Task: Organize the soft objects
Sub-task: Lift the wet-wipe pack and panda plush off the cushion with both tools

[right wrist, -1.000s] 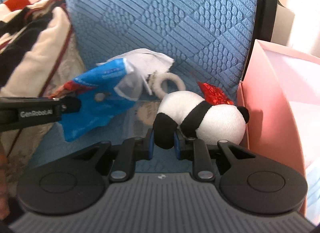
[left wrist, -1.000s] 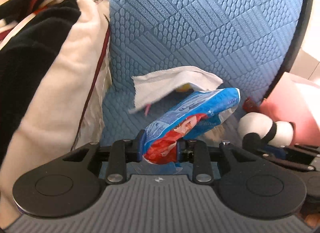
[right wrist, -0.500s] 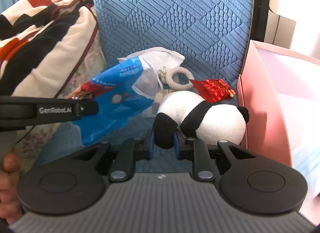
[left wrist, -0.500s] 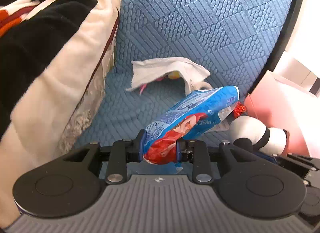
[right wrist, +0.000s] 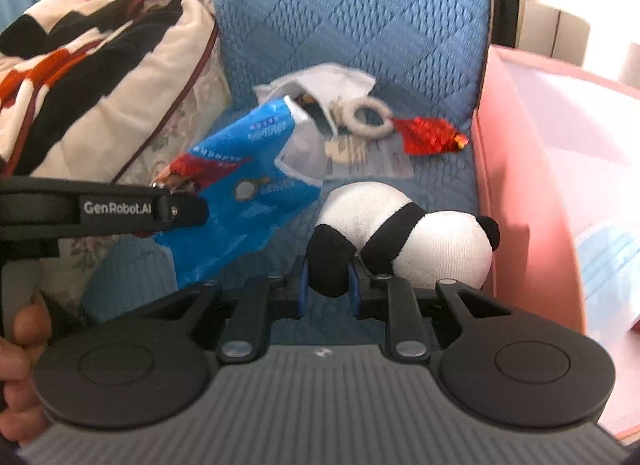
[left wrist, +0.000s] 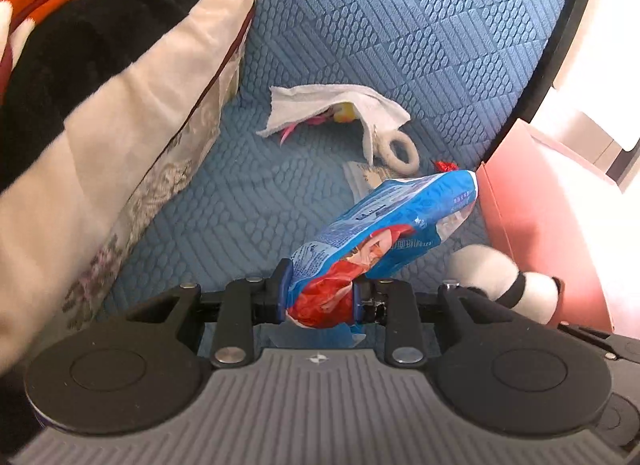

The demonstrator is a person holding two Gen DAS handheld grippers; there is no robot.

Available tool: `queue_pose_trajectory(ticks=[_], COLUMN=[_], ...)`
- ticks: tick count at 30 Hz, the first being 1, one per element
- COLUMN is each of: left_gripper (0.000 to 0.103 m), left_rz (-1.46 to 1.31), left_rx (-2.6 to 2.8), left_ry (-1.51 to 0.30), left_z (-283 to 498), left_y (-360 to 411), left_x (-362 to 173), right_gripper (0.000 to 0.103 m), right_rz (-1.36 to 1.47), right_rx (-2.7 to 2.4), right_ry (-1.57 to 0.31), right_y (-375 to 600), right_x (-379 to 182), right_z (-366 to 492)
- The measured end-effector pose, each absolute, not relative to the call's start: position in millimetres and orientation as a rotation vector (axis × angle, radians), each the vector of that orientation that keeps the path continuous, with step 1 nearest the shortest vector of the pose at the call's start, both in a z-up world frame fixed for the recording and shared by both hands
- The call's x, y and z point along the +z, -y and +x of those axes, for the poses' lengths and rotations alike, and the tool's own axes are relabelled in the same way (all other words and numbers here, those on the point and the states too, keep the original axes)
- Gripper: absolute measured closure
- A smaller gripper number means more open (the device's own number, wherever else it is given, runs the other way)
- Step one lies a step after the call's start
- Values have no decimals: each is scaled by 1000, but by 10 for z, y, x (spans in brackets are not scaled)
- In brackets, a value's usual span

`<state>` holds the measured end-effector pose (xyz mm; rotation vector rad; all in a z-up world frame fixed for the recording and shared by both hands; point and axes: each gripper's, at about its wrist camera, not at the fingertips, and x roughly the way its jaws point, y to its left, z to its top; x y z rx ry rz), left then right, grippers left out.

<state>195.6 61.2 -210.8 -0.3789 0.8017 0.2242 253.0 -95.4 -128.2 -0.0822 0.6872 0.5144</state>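
My left gripper (left wrist: 320, 297) is shut on the red end of a blue and red soft packet (left wrist: 384, 229), held above the blue seat; the packet also shows in the right wrist view (right wrist: 248, 201). My right gripper (right wrist: 329, 289) is shut on the black leg of a panda plush (right wrist: 420, 237), held above the seat beside the pink box (right wrist: 516, 169). The panda also shows at the right of the left wrist view (left wrist: 504, 281).
On the blue quilted seat (left wrist: 240, 201) lie a white cloth (left wrist: 332, 105), a white ring (right wrist: 370, 117), a red foil item (right wrist: 428, 135) and a clear sachet (right wrist: 372, 157). A striped blanket pile (left wrist: 100, 85) fills the left. A blue mask (right wrist: 608, 265) lies in the pink box.
Both grippers have drawn back and up from the seat, each keeping its object. More of the seat, the ring, the red foil item and the pink box have come into view.
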Motion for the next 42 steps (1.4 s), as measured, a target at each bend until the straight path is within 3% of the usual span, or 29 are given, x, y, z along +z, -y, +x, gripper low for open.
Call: queue_pose_trajectory(ticks=[5, 7, 18, 23, 26, 42], left_gripper=[70, 70, 70, 70, 70, 70], left_rz=[-377, -380, -376, -377, -379, -398], left_rx=[251, 260, 270, 264, 264, 254], left_ry=[-809, -812, -817, -817, -820, -819], left_z=[2009, 2023, 2028, 2034, 2044, 2065], left_y=[-649, -674, -703, -701, -705, -721], left_x=[-2164, -2184, -2237, -2247, -2258, -2264], right_gripper=[70, 58, 57, 56, 50, 50], right_rz=[-108, -115, -218, -245, -298, -417], right_rx=[536, 546, 459, 464, 469, 469], right_ry=[-685, -669, -565, -618, -618, -661], right_y=[911, 904, 993, 929, 840, 666], right_x=[-1294, -1283, -1204, -1256, -1293, -1469], right_z=[2477, 2431, 2383, 2537, 2559, 2667])
